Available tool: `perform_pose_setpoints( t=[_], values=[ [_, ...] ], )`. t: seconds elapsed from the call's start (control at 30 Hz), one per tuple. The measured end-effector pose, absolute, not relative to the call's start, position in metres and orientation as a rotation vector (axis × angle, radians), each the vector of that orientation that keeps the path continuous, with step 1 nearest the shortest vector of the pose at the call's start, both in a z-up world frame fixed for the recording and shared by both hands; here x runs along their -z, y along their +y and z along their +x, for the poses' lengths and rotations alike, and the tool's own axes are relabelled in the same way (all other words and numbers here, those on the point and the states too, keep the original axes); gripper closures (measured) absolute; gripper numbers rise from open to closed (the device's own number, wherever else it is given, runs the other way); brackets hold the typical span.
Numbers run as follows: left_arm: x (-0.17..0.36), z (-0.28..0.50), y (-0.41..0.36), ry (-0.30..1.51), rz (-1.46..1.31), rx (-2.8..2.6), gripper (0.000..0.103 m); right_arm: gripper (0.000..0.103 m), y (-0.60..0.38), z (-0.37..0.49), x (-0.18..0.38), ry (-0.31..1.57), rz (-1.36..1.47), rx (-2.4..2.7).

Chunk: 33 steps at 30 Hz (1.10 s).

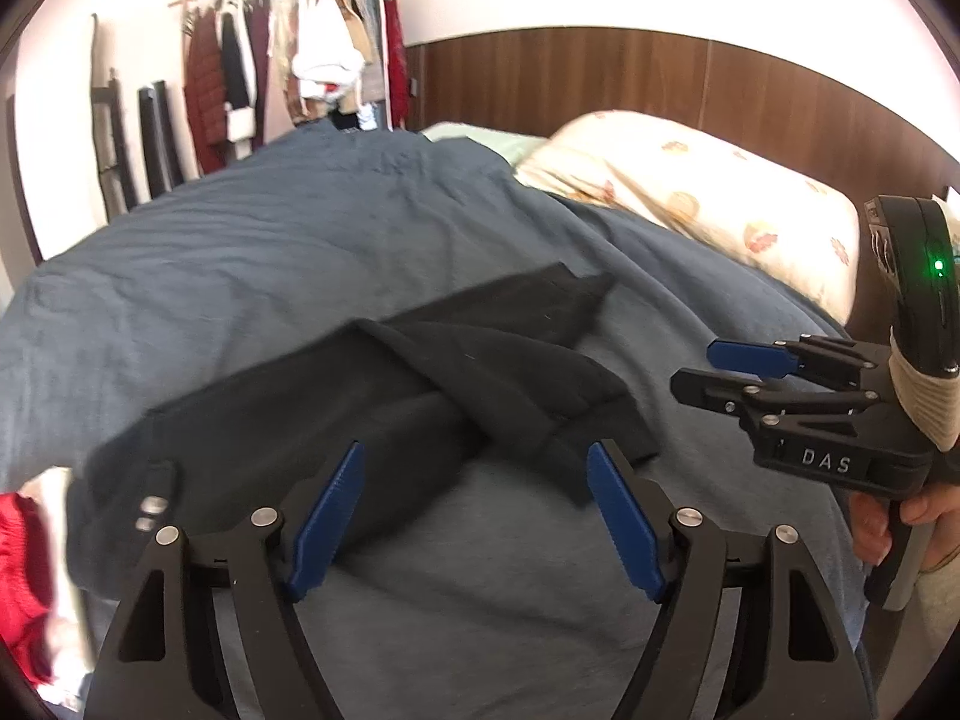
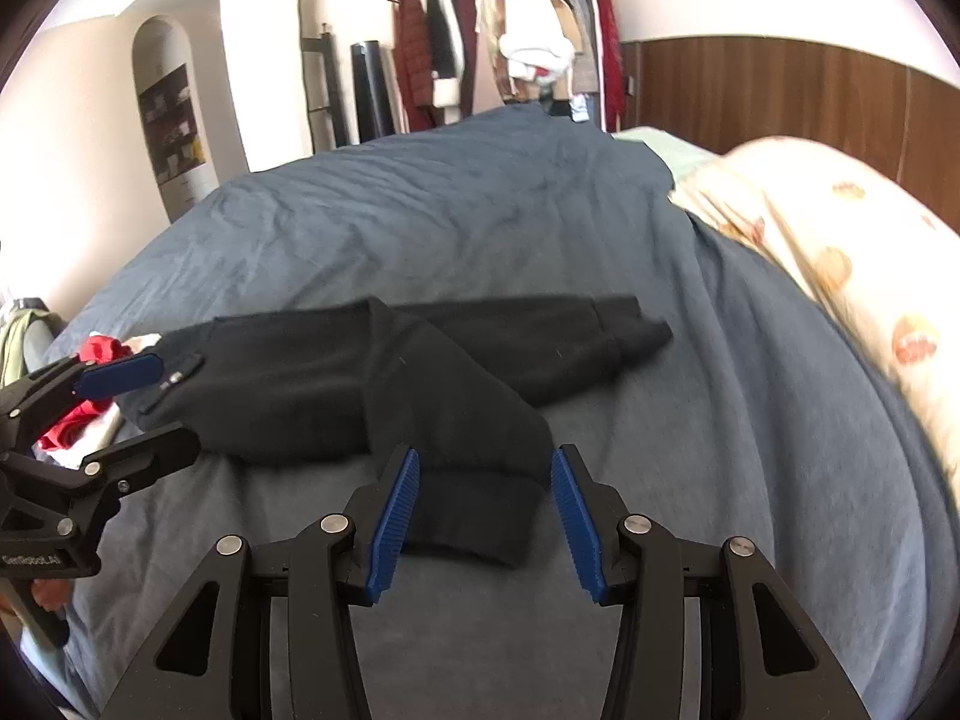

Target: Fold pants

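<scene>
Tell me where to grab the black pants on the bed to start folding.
Grip the black pants at the near leg's cuff, coming from the near bed edge: that cuff lies flat and free on the blue duvet, already framed by the open right gripper.

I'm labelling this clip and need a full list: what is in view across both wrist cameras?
pants: one, black, on the bed, legs crossed
bedcover: one, grey-blue, spread over the bed
pillow: one, cream with orange print, at the headboard
headboard: one, brown wood, along the wall
clothes rail: one, hung with red, white and dark garments, far wall
red and white cloth: small pile at the bed's edge
left gripper: black with blue pads, open, empty
right gripper: black with blue pads, open, a pant cuff beyond its pads
</scene>
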<state>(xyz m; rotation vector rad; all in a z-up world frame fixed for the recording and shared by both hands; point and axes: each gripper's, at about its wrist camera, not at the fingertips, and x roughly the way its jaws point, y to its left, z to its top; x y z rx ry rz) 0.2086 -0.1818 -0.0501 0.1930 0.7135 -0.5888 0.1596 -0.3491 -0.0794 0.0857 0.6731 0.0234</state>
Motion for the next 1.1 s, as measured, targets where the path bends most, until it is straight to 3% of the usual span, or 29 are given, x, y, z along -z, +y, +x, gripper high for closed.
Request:
perform_pose_setpoints(
  t=[0.4,0.5,0.83,0.97,1.0,1.1],
  values=[
    [0.111,0.228,-0.235,0.917,0.108,0.623,0.05,0.058,-0.38,0.155,0.129,0.713,0.219,-0.089],
    [0.12,0.235,-0.242,0.947,0.103,0.606,0.054,0.063,-0.382,0.158,0.136,0.713,0.254,-0.119],
    [0.142,0.255,-0.246,1.013,0.034,0.634,0.06,0.068,-0.384,0.18,0.163,0.748,0.358,-0.155],
    [0.151,0.26,-0.243,1.026,-0.019,0.69,0.077,0.069,-0.384,0.187,0.178,0.788,0.375,-0.163],
    [0.151,0.26,-0.242,1.022,-0.015,0.705,0.084,0.073,-0.383,0.19,0.183,0.805,0.377,-0.166],
    [0.144,0.262,-0.244,1.013,0.012,0.759,0.089,0.086,-0.382,0.195,0.186,0.838,0.394,-0.16]
  ],
)
